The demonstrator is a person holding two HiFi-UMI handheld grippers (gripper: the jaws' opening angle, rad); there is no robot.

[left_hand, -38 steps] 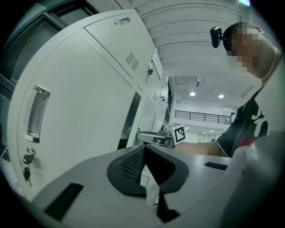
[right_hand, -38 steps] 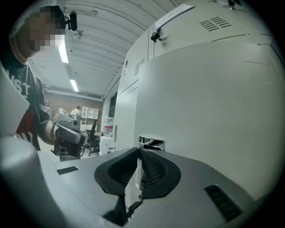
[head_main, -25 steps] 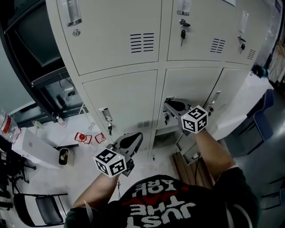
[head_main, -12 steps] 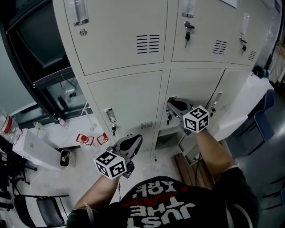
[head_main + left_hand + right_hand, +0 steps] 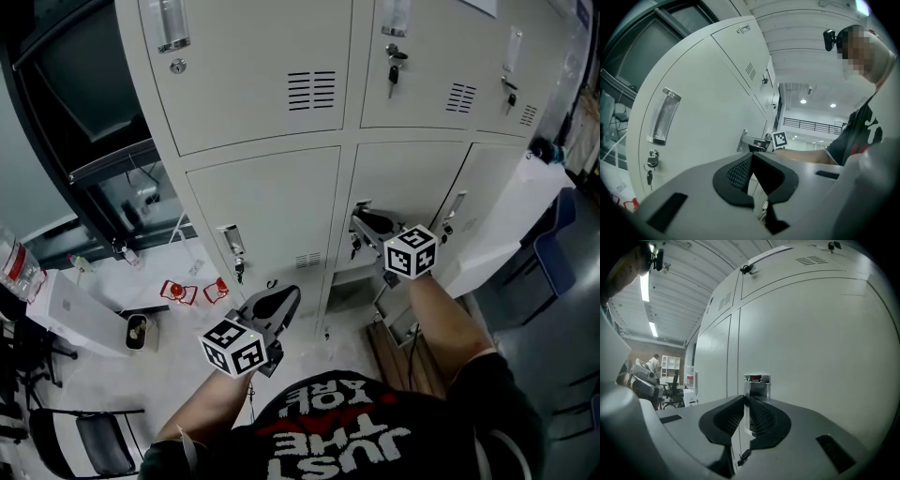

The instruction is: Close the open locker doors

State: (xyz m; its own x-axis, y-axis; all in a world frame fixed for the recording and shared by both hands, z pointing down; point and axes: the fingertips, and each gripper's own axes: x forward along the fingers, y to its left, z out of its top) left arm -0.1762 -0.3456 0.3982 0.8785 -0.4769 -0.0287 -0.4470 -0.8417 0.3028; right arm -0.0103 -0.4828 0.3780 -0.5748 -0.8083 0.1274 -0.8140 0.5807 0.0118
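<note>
two ribbed pads (image 5: 765, 420) on rt hand-held gripper (image 5: 745, 402) pinch thin metal door (image 5: 815, 357).

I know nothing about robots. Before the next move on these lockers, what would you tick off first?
1. Right gripper grips the handle: ok, the jaws pinch its metal tab.
2. Left gripper is free: ok, shut with nothing between the jaws.
3. Left gripper is out of the door's way: ok, it hangs apart from the lockers.
4. Lower middle door is flush with its frame: cannot tell.
5. Upper doors are closed: ok, they look flush.
</note>
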